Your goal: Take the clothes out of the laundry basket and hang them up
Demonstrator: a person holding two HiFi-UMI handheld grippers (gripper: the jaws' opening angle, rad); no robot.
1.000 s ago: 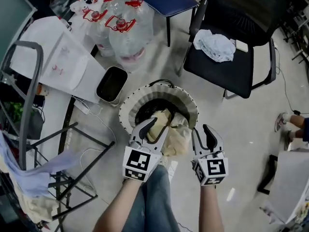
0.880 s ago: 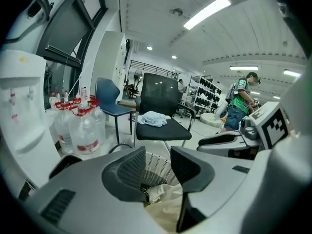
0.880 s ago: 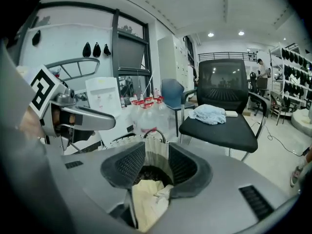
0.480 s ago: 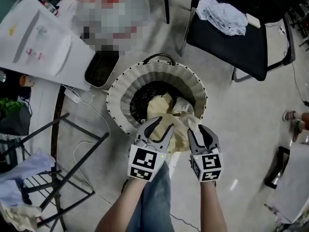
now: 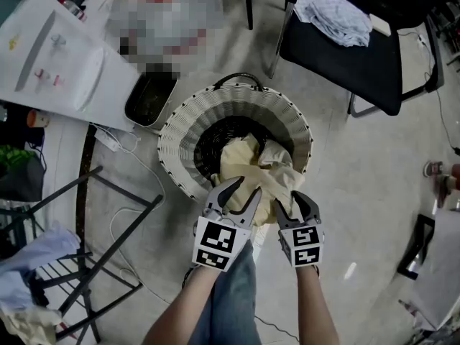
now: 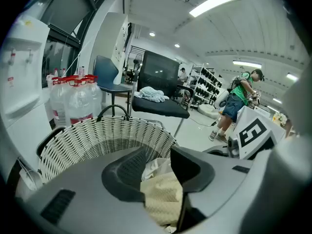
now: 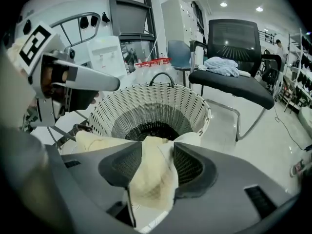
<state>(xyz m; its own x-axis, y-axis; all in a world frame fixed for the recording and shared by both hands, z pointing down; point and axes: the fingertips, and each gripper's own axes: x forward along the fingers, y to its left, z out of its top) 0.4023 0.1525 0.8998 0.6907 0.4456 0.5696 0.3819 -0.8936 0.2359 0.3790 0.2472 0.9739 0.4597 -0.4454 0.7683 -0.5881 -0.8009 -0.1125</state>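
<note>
A white woven laundry basket (image 5: 183, 124) stands on the floor with a cream cloth (image 5: 251, 167) spilling over its near rim. My left gripper (image 5: 244, 189) is at that rim, shut on a fold of the cream cloth (image 6: 163, 194), which fills the gap between its pads. My right gripper (image 5: 291, 200) is beside it on the right. Its jaws have just been opening and stand open, with another part of the cream cloth (image 7: 151, 179) lying between them. The basket's dark bottom (image 7: 153, 128) shows beyond the cloth.
A black office chair (image 5: 359, 67) with a pale crumpled cloth (image 5: 338, 16) on its seat stands behind the basket to the right. A black tray (image 5: 149, 99) and a white appliance (image 5: 57, 56) are at the left, with folding rack bars (image 5: 93, 214) nearby. A person (image 6: 239, 101) stands far off.
Both grippers have come down to the basket's near rim, the left bringing the cream cloth with it. The right gripper, empty before, now has cloth between its jaws.
</note>
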